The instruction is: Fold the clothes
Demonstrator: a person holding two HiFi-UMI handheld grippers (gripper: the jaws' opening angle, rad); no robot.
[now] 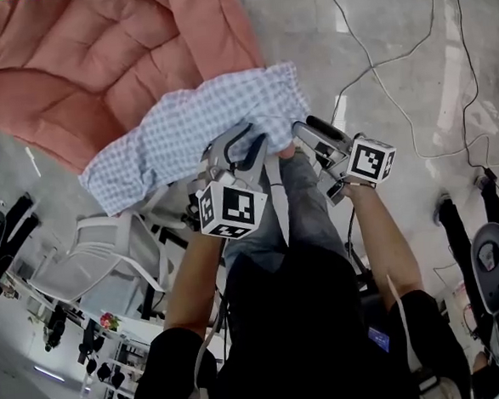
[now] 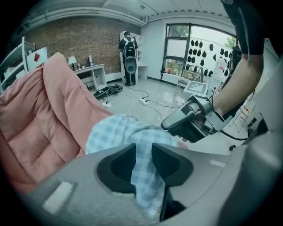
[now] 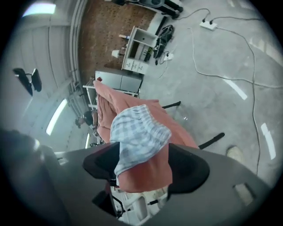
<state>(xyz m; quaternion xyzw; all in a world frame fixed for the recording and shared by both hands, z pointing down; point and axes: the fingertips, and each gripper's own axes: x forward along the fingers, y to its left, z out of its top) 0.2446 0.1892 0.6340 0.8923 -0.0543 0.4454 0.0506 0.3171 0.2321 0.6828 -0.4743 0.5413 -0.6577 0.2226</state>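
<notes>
My left gripper (image 2: pixel 143 153) pinches the blue checked cloth (image 1: pixel 194 134). My right gripper (image 3: pixel 143 165) is spread wide, squeezing nothing.

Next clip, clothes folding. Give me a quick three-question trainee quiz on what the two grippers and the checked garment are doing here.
1. True or false: the left gripper is pinching the checked garment.
2. The garment lies partly on: A) a pink quilt; B) a white chair; C) the floor.
3. Fill in: the jaws of the right gripper stand ____ (apart or together).

Key: 1 true; 2 A; 3 apart.
</notes>
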